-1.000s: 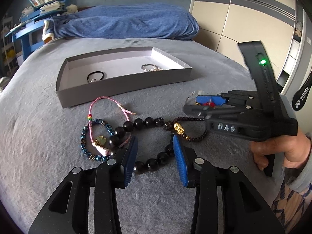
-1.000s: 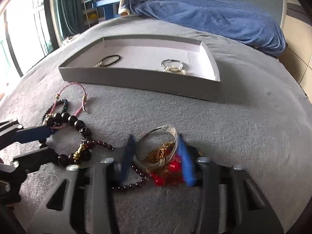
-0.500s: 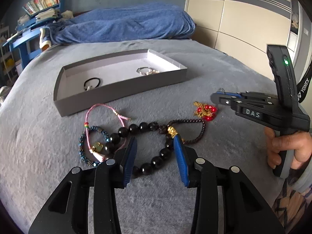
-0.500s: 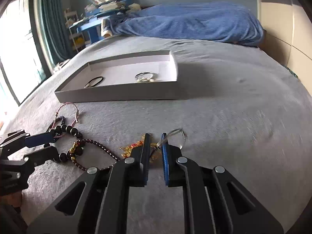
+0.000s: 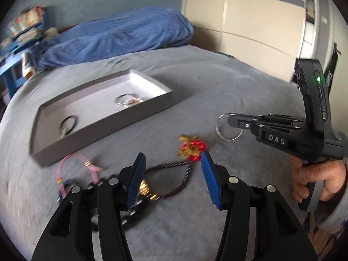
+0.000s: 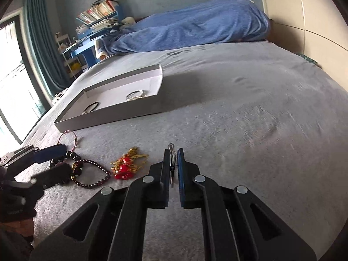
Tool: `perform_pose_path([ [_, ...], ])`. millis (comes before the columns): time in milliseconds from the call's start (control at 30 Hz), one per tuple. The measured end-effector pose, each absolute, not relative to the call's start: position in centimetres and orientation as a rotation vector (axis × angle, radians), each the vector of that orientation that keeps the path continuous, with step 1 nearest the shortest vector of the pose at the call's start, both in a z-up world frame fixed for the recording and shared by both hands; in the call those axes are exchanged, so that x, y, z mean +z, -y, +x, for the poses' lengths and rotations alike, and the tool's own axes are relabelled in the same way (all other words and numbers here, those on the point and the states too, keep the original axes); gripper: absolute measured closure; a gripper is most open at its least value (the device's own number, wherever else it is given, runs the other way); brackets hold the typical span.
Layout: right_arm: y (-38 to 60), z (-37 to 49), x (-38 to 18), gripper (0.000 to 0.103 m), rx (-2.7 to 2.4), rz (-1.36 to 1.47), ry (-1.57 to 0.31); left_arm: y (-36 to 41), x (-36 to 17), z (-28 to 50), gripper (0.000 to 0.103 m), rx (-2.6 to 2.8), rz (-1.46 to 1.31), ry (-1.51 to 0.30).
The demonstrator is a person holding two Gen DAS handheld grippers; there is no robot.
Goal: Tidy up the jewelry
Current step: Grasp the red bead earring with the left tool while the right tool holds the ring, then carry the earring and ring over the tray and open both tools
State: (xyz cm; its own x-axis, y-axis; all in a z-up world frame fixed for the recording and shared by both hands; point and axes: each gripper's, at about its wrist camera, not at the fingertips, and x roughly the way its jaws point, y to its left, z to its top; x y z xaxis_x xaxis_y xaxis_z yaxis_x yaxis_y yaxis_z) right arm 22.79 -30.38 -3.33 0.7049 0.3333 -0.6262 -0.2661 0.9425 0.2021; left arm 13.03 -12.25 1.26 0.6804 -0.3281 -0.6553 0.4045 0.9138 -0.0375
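Observation:
My right gripper [image 6: 173, 152] is shut on a thin silver bangle [image 5: 228, 127], held edge-on above the grey bed cover; the bangle also shows in the right wrist view [image 6: 171, 150]. My left gripper [image 5: 171, 174] is open and empty over a dark small-bead bracelet [image 5: 171, 178] with gold charms. A red and gold bracelet [image 5: 191, 146] lies just ahead of it. A pink cord bracelet [image 5: 74, 169] lies to the left. The grey tray [image 5: 104, 128] holds a black hair tie [image 5: 68, 124] and a silver bracelet [image 5: 127, 100].
A blue blanket [image 5: 117, 34] is heaped at the head of the bed. Cream wardrobe doors [image 5: 250, 21] stand to the right. A blue shelf with books [image 6: 95, 28] and a window with teal curtains [image 6: 41, 43] are at the left.
My right gripper has lifted the silver bangle off the bed and away from the red and gold bracelet. My left gripper has swung right, from the large black beads toward the small-bead bracelet.

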Motion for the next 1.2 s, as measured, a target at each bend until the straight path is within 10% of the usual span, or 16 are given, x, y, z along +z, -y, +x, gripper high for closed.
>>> perform_pose_path([
  [300,32.0,23.6,-4.6,0.096,0.288,0.173,-0.762,17.2,-1.4,16.8,0.049,-0.405,0.221,-0.837],
  [433,32.3,23.8,-4.9,0.096,0.287,0.194,-0.776,17.0,-2.4,18.1,0.080,-0.398,0.182,-0.893],
  [1200,26.7,24.0,-0.4,0.097,0.403,0.018,-0.668,8.8,5.2,17.5,0.082,-0.298,0.071,-0.700],
])
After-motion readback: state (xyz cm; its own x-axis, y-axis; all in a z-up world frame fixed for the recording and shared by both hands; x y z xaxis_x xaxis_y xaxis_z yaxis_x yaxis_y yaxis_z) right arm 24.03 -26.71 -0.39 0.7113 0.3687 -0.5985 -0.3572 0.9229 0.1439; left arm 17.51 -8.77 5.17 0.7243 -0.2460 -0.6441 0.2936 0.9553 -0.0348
